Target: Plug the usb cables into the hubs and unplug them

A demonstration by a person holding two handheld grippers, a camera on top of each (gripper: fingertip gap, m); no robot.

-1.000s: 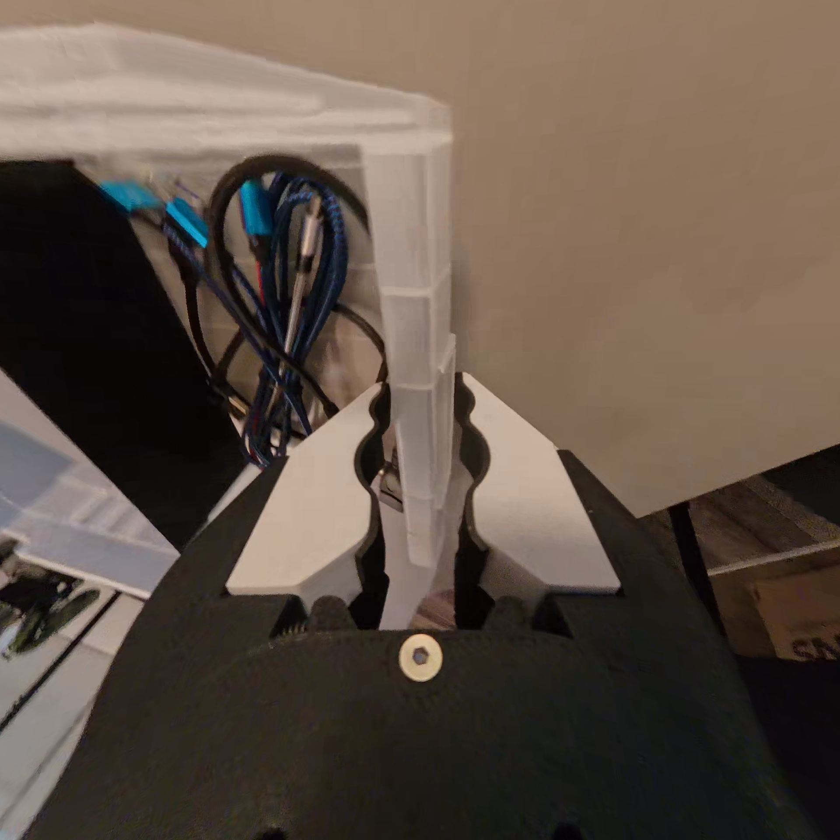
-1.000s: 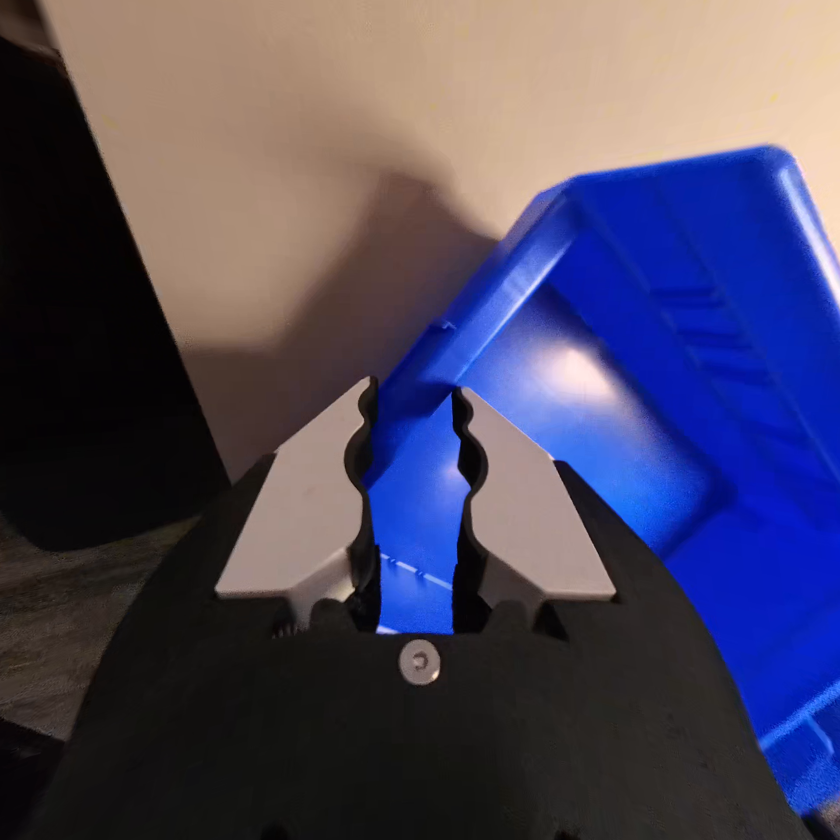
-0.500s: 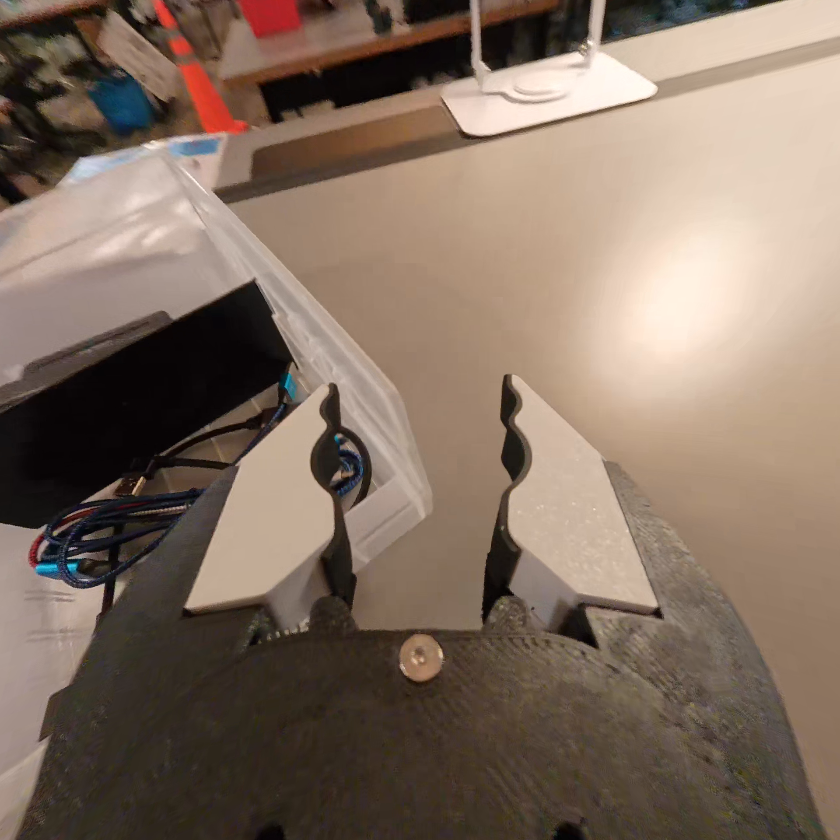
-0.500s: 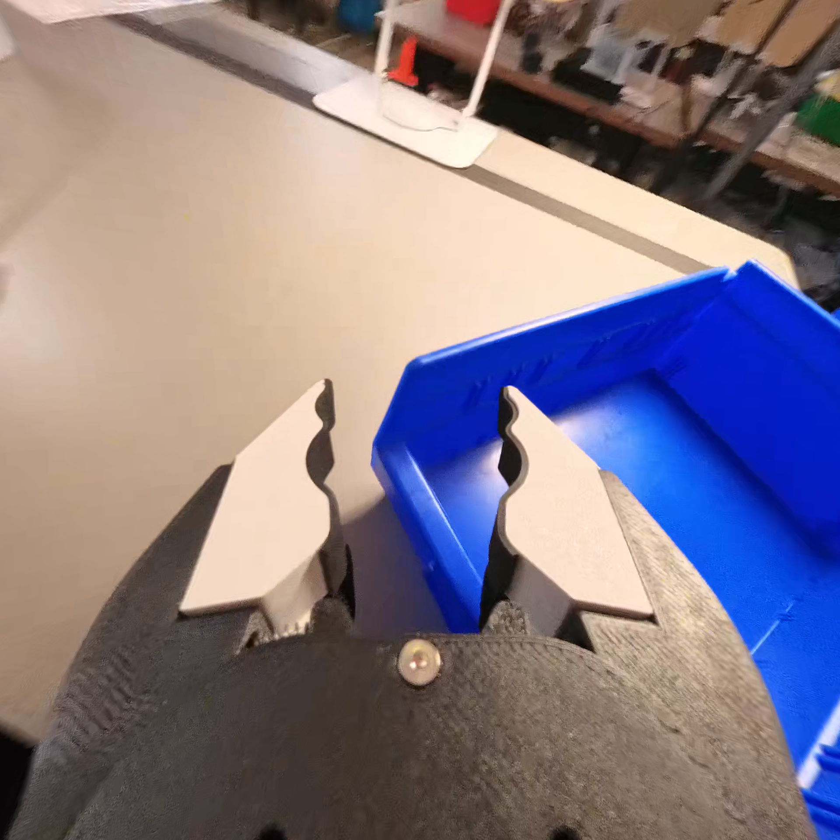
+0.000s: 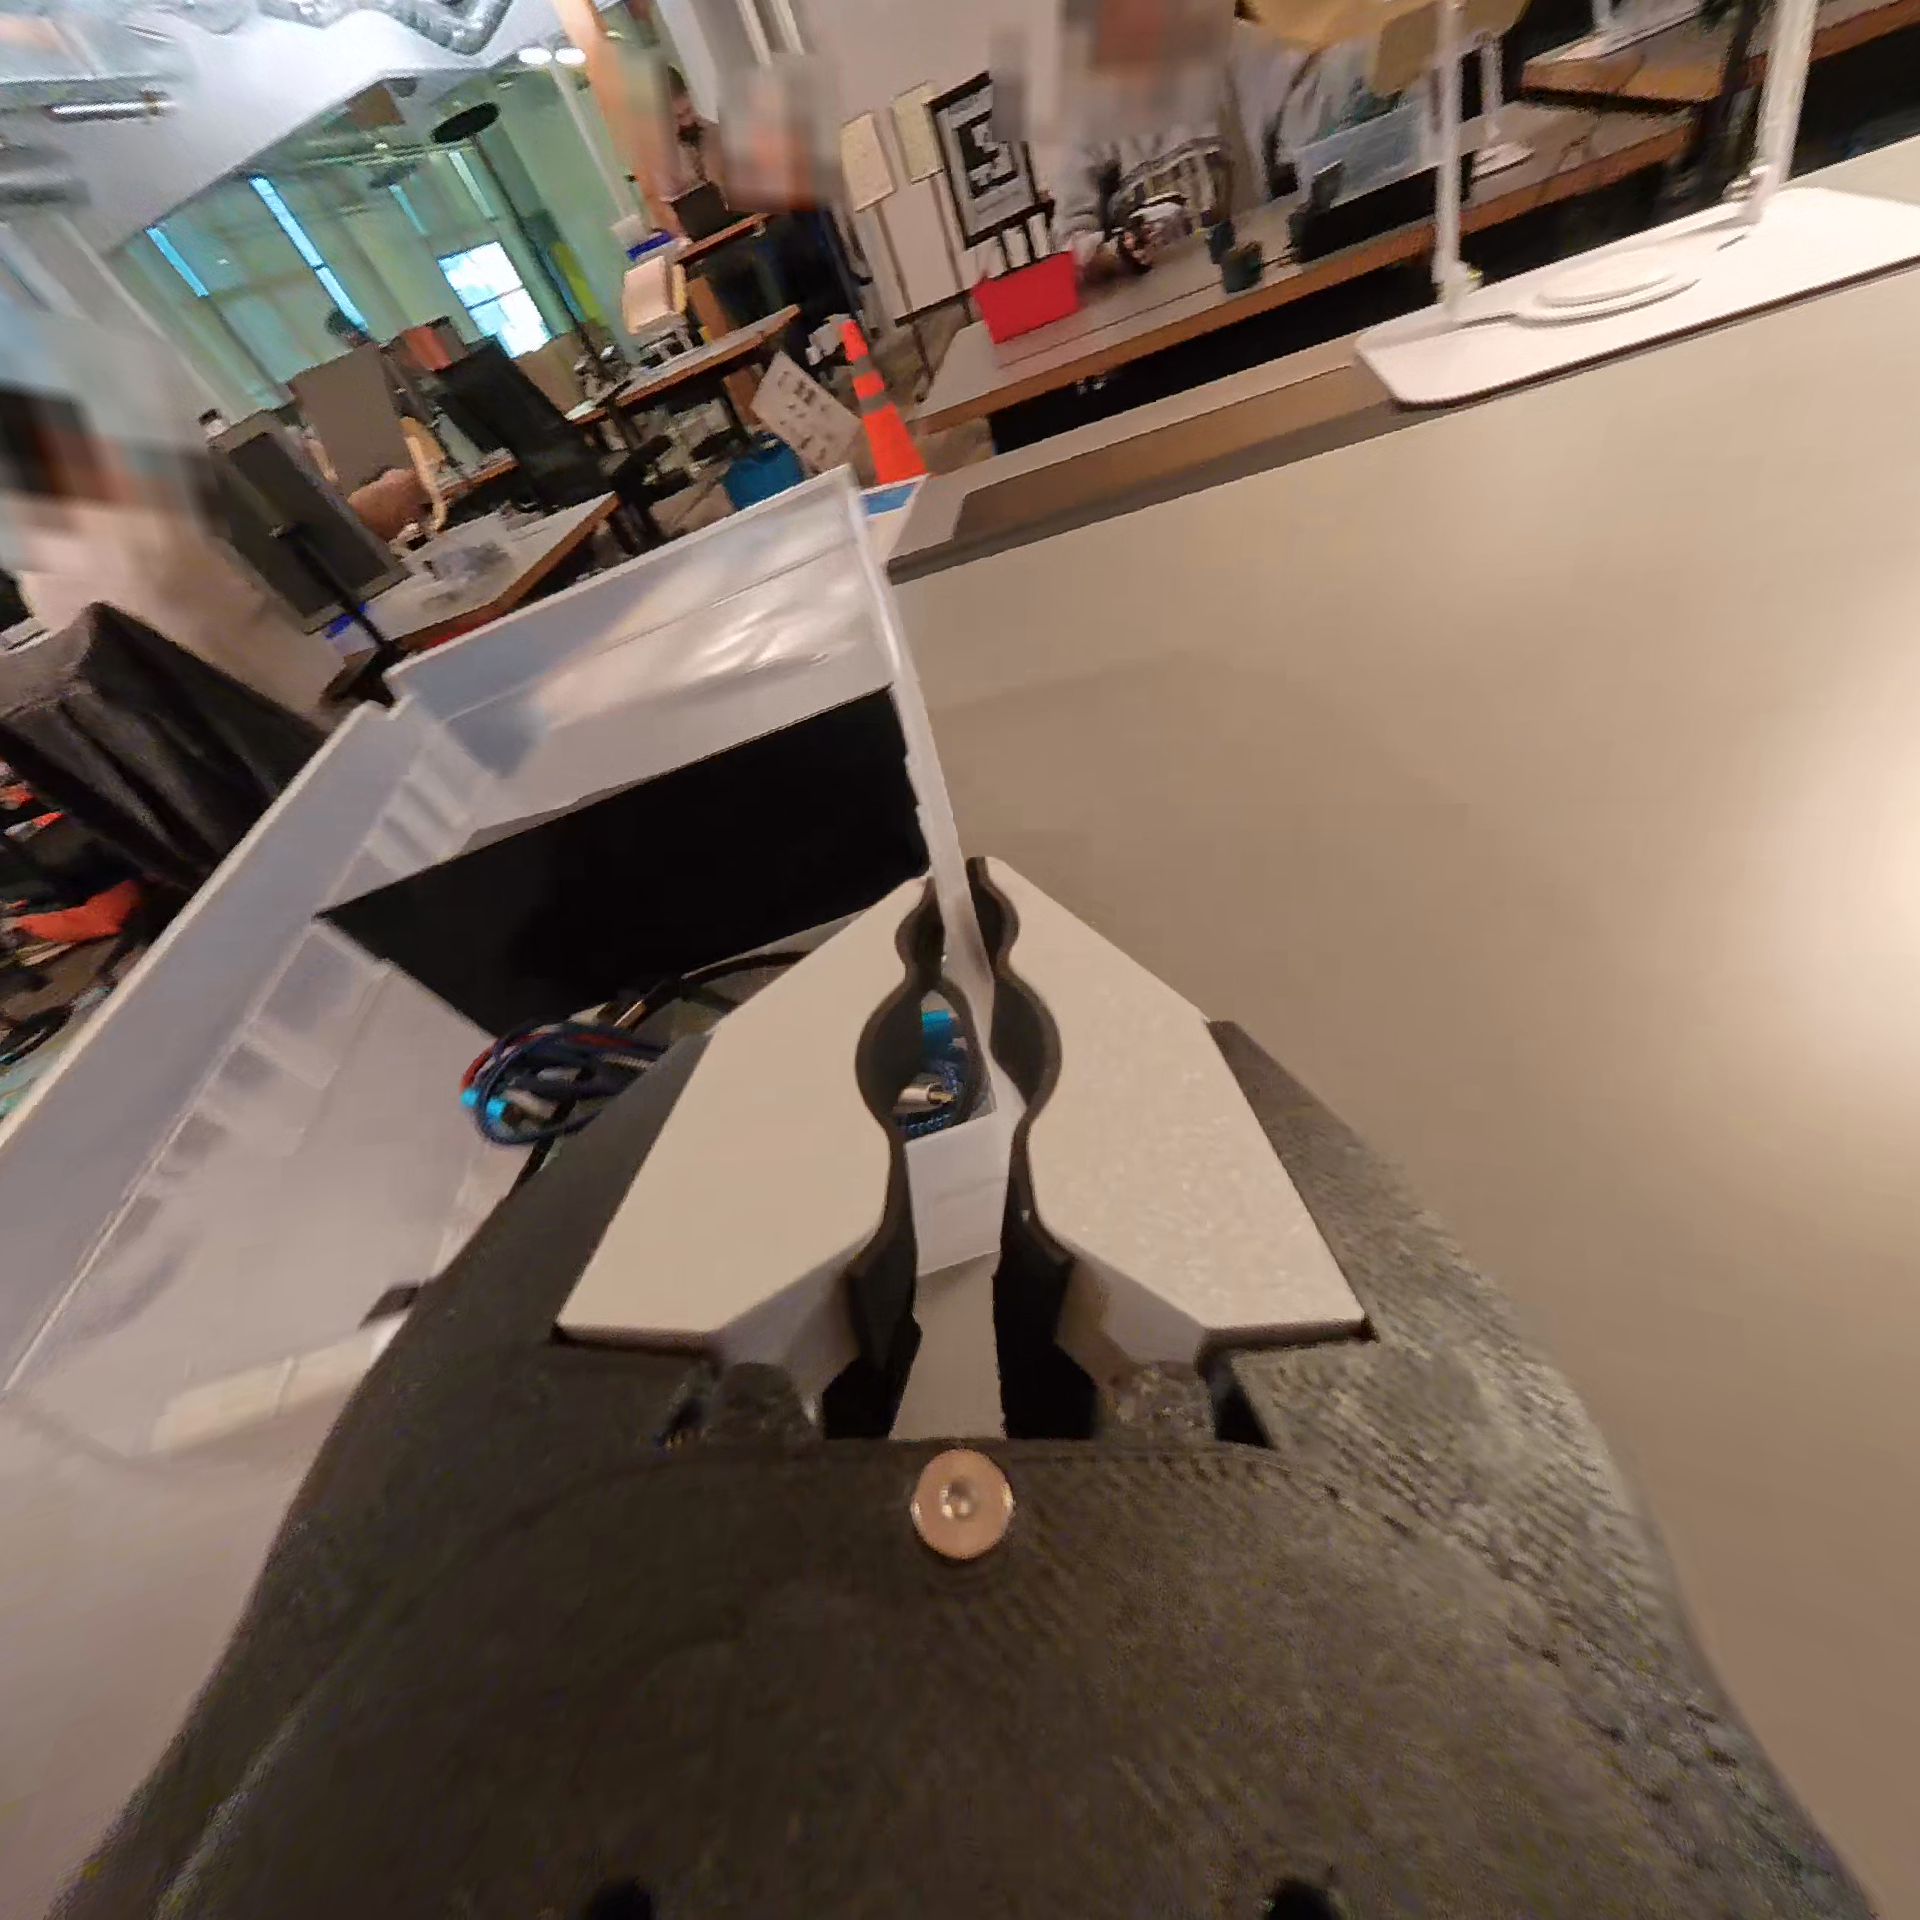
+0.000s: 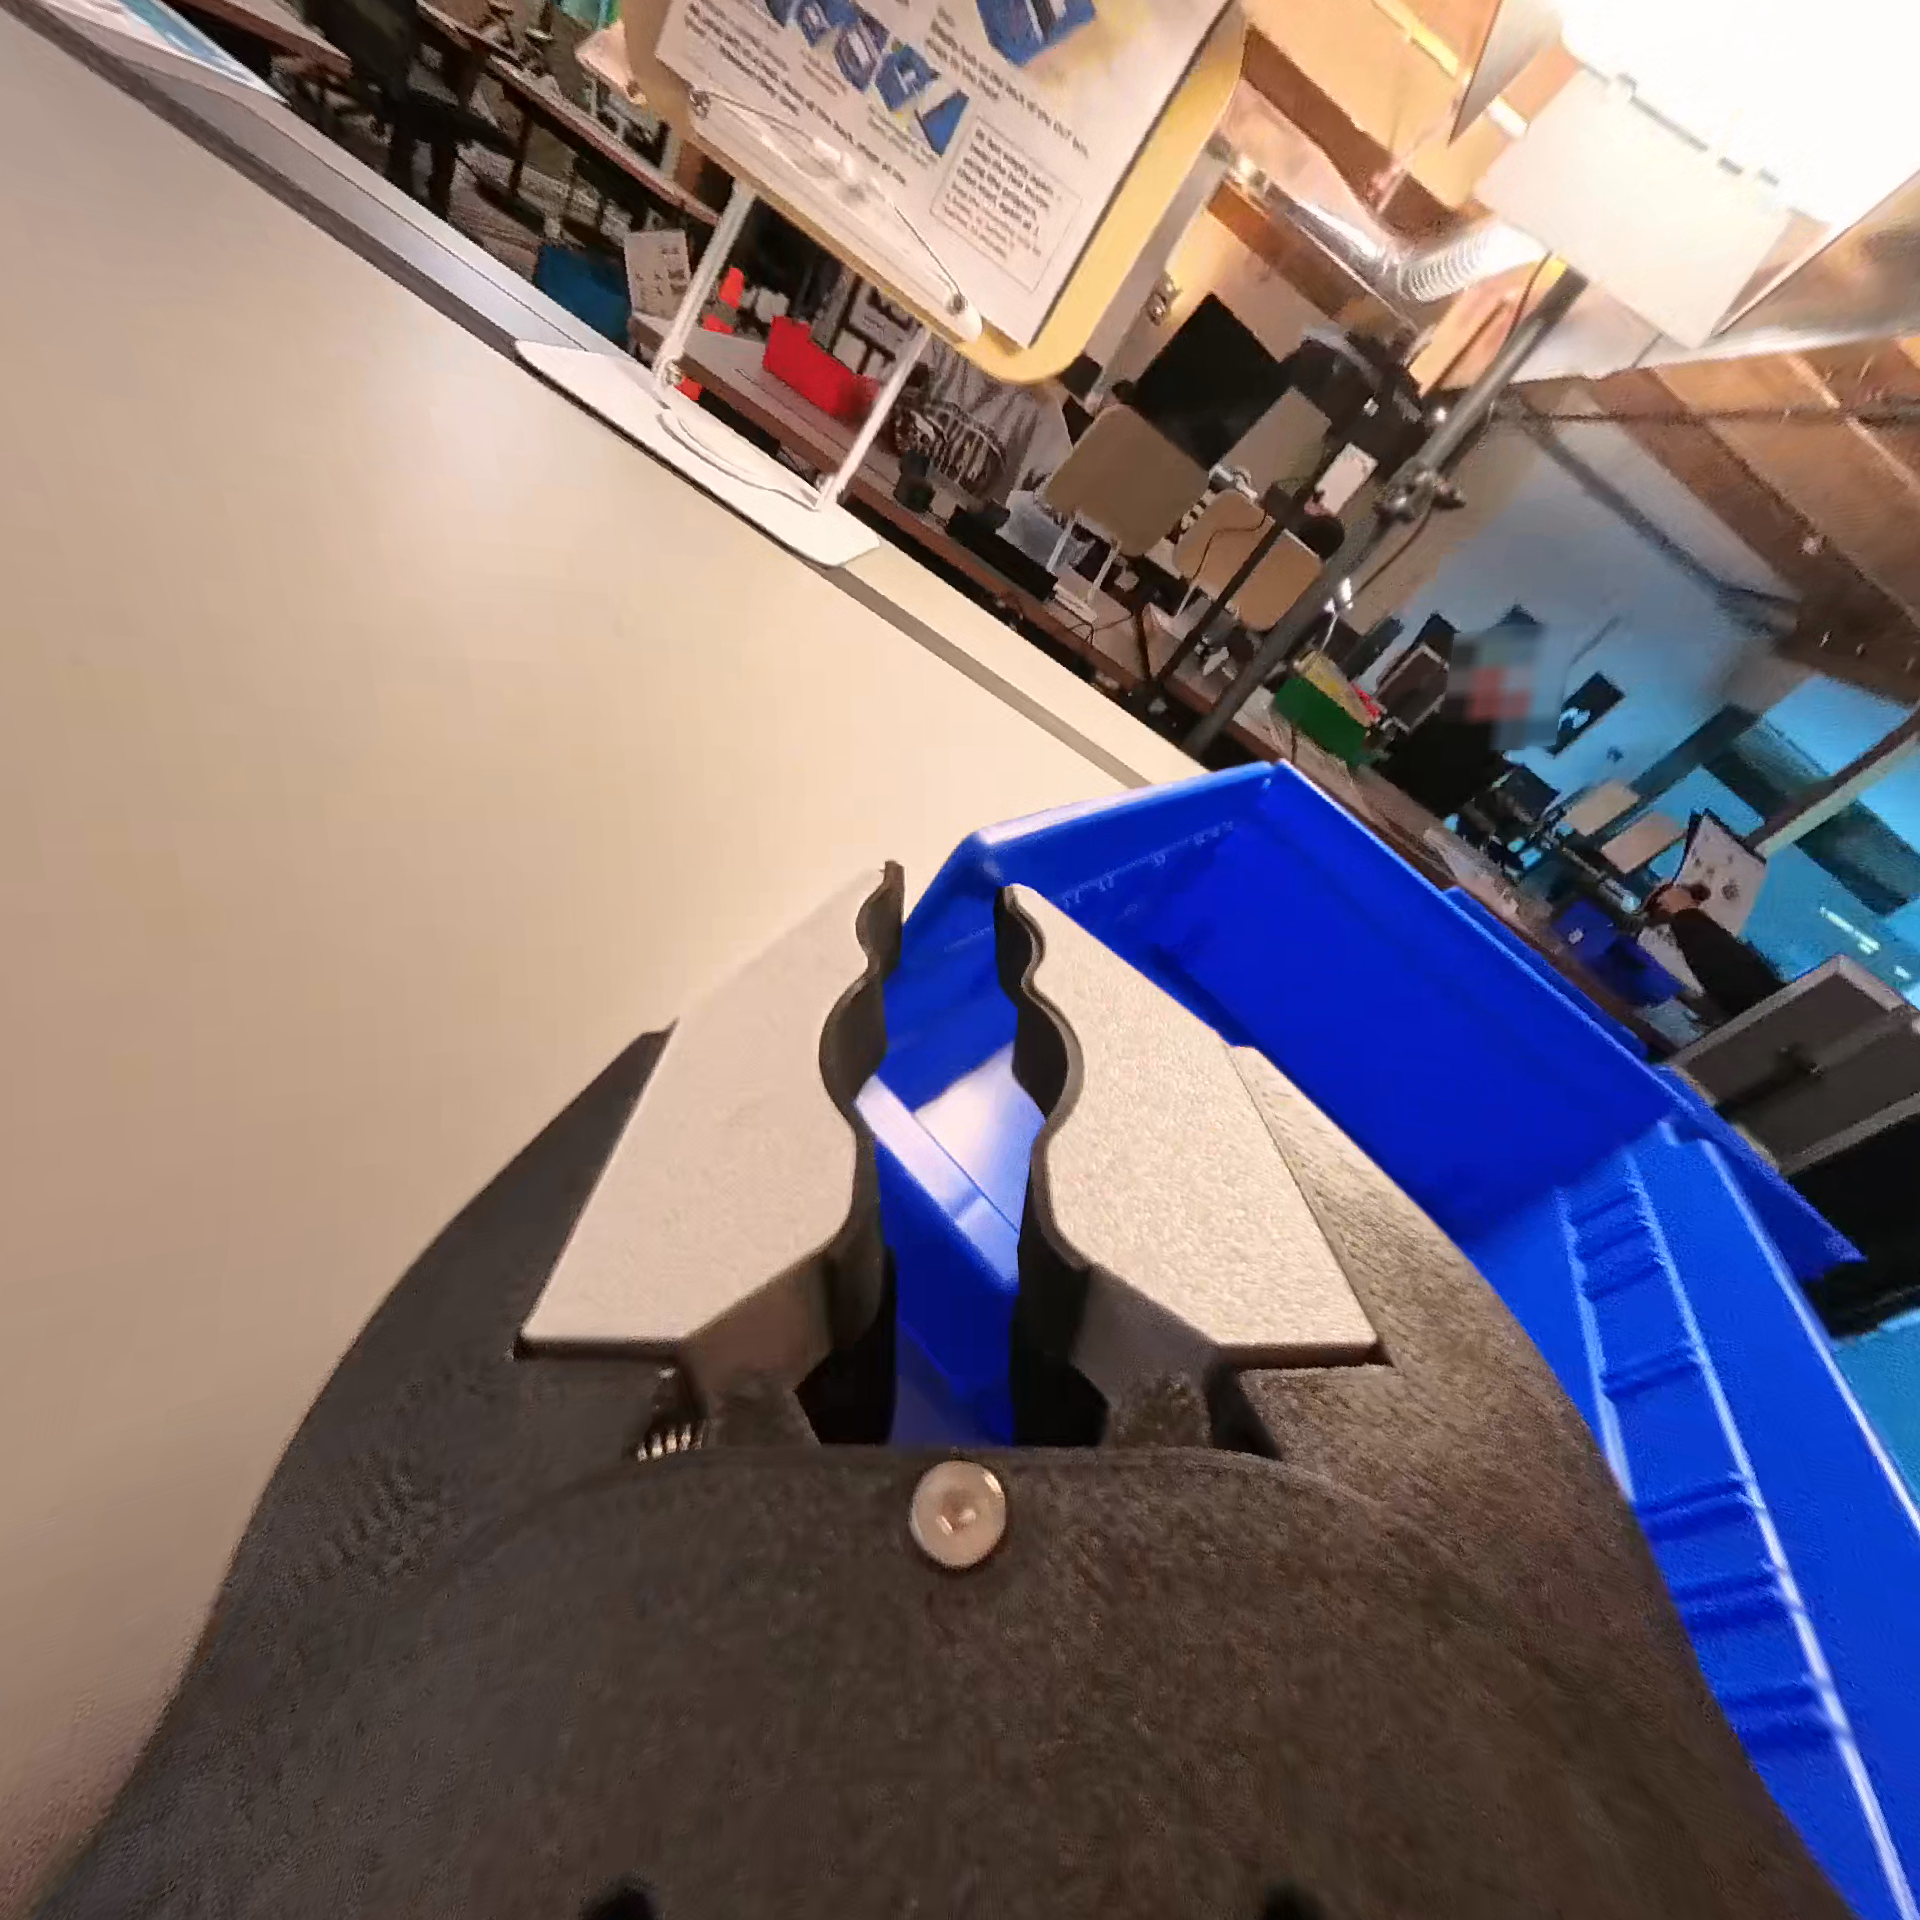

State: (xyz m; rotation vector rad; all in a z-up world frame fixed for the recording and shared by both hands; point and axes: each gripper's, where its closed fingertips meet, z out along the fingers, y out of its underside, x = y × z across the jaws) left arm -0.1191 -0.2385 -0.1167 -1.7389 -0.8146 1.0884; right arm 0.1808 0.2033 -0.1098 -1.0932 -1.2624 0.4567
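Note:
My left gripper (image 5: 961,894) is shut on the right wall of a clear plastic bin (image 5: 644,665). Inside the bin lies a bundle of blue braided usb cables (image 5: 551,1081) next to a black block (image 5: 644,894); I cannot tell whether that block is a hub. My right gripper (image 6: 945,894) is shut on the left wall of a blue plastic bin (image 6: 1403,1018). The part of the blue bin's inside that shows holds no cable. Both bins sit at the edges of a beige table (image 5: 1455,831).
A white stand with a flat base (image 5: 1621,301) is at the table's far edge; it also shows in the right wrist view (image 6: 707,447). The beige tabletop (image 6: 312,727) stretches between the bins. Benches, chairs, an orange cone (image 5: 883,416) and people are beyond the table. There is about 55 cm between the tips of the two grippers.
Half a second ago both grippers were open astride the bin walls. Now each is shut on its wall, and both views have tipped up toward the room.

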